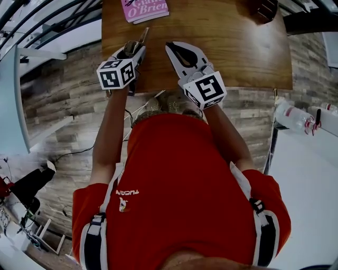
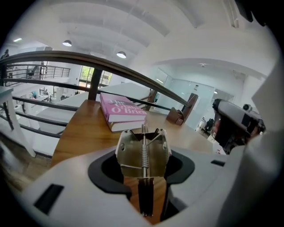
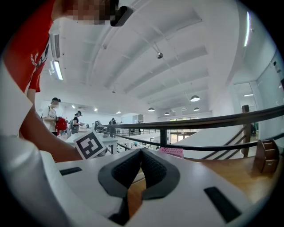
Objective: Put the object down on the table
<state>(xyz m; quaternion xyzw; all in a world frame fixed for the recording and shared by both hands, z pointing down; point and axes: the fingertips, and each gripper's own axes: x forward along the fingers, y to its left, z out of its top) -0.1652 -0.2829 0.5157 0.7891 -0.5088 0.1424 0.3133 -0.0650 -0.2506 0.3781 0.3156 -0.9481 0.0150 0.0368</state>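
**A:** So where's the put-down at? Done or not?

**B:** Not done, from where I'm standing. The left gripper [image 1: 133, 50] has its jaws clamped on the metal spring tool [image 2: 143, 153], a folded steel thing with a coil spring down the middle. It pokes out past the jaws over the near edge of the wooden table [image 1: 237, 52]. The pads are pressing on it, so nothing's been let go.

**A:** Is it touching the wood?

**B:** Can't really tell. Looking along the jaws it seems to sit a bit above the surface, but from overhead there's no way to judge height.

**A:** And the other hand?

**B:** The right gripper [image 1: 171, 47] is just beside it over the same edge, jaws pinched together with nothing between them.

**A:** Anything in the way?

**B:** Nope. The pink book [image 1: 143, 9] lies near the far edge, well apart from the tool, and a small wooden box [image 1: 264, 9] sits off at the far right. I'd say what's left is lowering it onto the wood, then opening the jaws.
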